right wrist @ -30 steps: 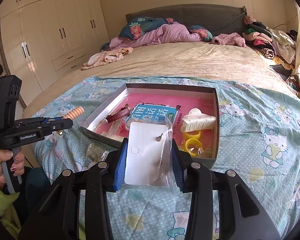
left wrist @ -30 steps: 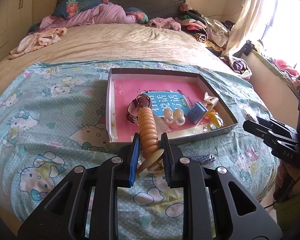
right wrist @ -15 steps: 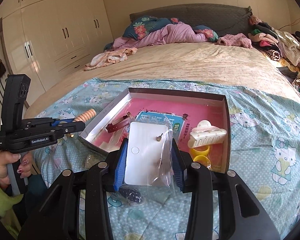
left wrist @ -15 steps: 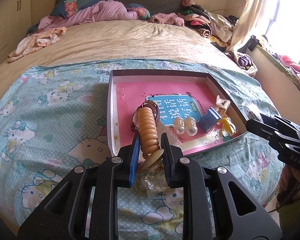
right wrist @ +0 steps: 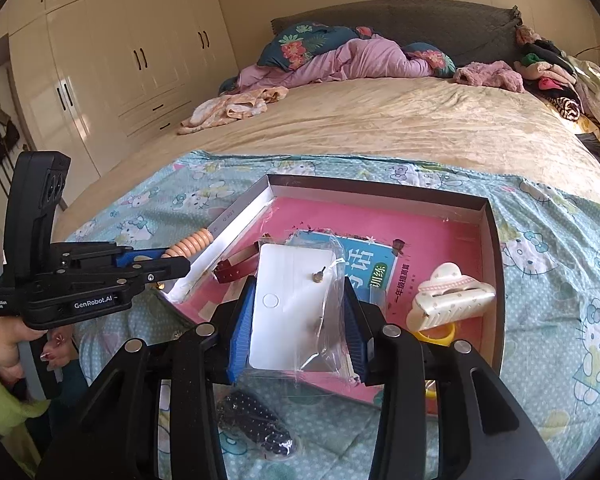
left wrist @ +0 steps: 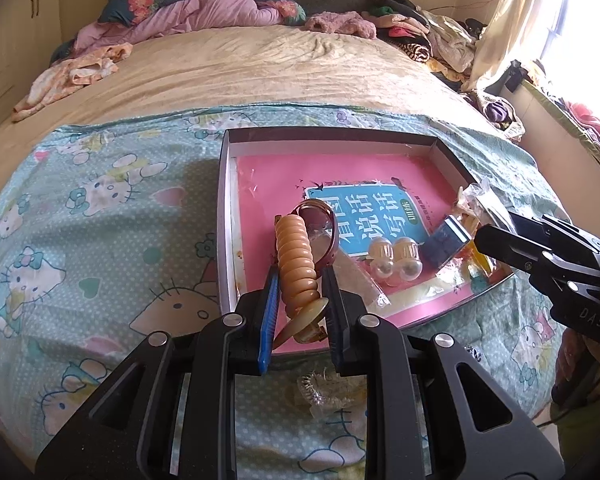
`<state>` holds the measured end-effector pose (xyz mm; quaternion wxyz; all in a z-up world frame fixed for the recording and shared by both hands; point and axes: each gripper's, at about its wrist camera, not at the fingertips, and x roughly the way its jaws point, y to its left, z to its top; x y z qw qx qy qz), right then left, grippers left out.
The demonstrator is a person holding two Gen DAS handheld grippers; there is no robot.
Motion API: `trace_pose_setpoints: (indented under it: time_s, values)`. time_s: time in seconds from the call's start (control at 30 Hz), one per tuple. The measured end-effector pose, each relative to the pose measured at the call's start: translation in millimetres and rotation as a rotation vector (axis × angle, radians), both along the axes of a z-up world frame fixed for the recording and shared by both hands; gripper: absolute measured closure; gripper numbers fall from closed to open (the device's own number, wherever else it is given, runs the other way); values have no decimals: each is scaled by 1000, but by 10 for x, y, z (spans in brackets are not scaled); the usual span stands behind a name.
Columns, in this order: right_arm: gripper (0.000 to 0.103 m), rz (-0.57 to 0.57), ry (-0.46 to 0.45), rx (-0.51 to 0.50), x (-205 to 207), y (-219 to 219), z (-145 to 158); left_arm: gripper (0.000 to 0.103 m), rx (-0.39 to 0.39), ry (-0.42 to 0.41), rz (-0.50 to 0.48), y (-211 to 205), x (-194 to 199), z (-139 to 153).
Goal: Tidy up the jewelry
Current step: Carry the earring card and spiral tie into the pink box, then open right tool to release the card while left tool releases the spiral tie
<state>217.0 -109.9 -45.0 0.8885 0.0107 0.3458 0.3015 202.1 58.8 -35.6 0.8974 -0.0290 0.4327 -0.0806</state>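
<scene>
A shallow box (left wrist: 225, 216) with a pink floor lies on the Hello Kitty sheet; it also shows in the right wrist view (right wrist: 496, 248). My left gripper (left wrist: 300, 280) is shut on a ribbed beige hair clip (left wrist: 296, 264), held over the box's near left corner. My right gripper (right wrist: 296, 300) is shut on a white earring card in a clear bag (right wrist: 292, 304), over the box's near edge. In the box lie a dark red bracelet (left wrist: 320, 220), two pearl earrings (left wrist: 396, 258), a blue booklet (left wrist: 372, 216) and a cream claw clip (right wrist: 448, 300).
A clear bag with a small trinket (left wrist: 324, 390) lies on the sheet in front of the box. A dark dotted pouch (right wrist: 256, 424) lies under my right gripper. Piled clothes (left wrist: 412, 36) and bedding (right wrist: 340, 60) sit at the bed's far end. Wardrobes (right wrist: 120, 60) stand left.
Both grippers have moved forward over the box with their loads. The hair clip now hangs above the box's near left corner, and the card is above its near edge.
</scene>
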Motion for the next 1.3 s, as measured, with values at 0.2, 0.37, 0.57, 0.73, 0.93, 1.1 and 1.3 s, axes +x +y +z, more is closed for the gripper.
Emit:
trace_pose_setpoints:
  time_s: [0.2,0.37,0.57,0.73,0.93,1.1,1.3]
  values:
    - [64,26,13,1,132,106,-63,89,9,19,-4,-18,77,-74]
    - [64,43,32,-2,203,181,-150,89,12,36,-6,-20,124,-137]
    - [62,48,56,-7,248,232,-234,89,4,53,-10,-23,171,-193]
    - [50,32,81,5,271,219,-277,89,5,61,-10,-29,181,-219]
    - [34,6,70,34,189,116,-195,88,16,67,-13,-57,170,-226]
    - [23,-34,55,55,103,-42,-94,62,19,63,-10,-65,146,-205]
    - [16,-67,31,65,-21,-208,13,54,23,44,-10,-71,76,-128]
